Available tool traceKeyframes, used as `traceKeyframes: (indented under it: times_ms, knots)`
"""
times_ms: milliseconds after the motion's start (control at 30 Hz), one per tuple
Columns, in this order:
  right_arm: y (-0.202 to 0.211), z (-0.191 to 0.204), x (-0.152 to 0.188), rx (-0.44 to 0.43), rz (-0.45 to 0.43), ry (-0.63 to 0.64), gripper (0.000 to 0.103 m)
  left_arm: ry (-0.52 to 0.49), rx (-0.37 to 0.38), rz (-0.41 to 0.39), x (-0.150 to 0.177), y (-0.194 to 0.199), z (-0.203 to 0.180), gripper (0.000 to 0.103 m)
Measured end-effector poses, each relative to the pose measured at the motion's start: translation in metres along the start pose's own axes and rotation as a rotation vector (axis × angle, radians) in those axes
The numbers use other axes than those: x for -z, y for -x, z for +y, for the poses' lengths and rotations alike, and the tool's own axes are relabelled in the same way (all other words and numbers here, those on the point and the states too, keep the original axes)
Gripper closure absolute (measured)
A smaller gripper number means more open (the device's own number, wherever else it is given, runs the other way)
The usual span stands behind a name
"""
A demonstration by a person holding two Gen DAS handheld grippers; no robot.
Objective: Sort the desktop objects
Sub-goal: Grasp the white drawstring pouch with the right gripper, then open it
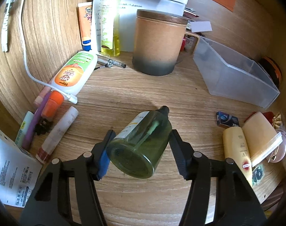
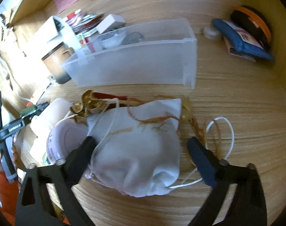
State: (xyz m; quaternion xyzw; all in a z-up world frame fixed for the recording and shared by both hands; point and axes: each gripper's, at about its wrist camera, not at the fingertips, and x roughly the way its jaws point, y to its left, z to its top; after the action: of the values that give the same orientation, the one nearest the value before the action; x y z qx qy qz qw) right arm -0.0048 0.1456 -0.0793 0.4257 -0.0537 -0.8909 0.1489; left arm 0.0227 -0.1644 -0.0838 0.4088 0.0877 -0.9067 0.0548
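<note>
My left gripper (image 1: 141, 137) is shut on a green glass pump bottle (image 1: 141, 145), held tilted above the wooden desk with its black pump top pointing away. A clear plastic bin (image 1: 235, 75) lies at the right. In the right wrist view my right gripper (image 2: 141, 146) is open, its fingers on either side of a white drawstring pouch (image 2: 141, 150) lying on the desk, not squeezing it. The same clear bin (image 2: 135, 66) stands just beyond the pouch.
A brown ceramic jar (image 1: 158, 43), a yellow bottle (image 1: 111, 18), tubes, pens and a white cable (image 1: 29, 66) crowd the left. Sunscreen bottles (image 1: 239, 150) lie at the right. A blue packet (image 2: 243, 41) and an orange-black disc (image 2: 256, 22) sit far right. A lilac container (image 2: 63, 141) lies beside the pouch.
</note>
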Motion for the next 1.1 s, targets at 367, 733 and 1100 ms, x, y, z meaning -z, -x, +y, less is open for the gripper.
traceKeyframes:
  times_ms: [367, 733, 1100]
  knots:
    - [0.010, -0.002, -0.001, 0.000, -0.049, -0.001, 0.050, -0.005, 0.023, -0.045, -0.006, 0.011, -0.006, 0.046]
    - [0.041, 0.001, -0.018, 0.034, -0.148, 0.025, 0.051, -0.053, 0.066, -0.073, -0.015, 0.021, -0.024, 0.060]
    - [0.062, 0.006, -0.030, 0.019, -0.212, 0.039, 0.052, -0.089, 0.098, -0.102, -0.020, 0.030, -0.042, 0.060]
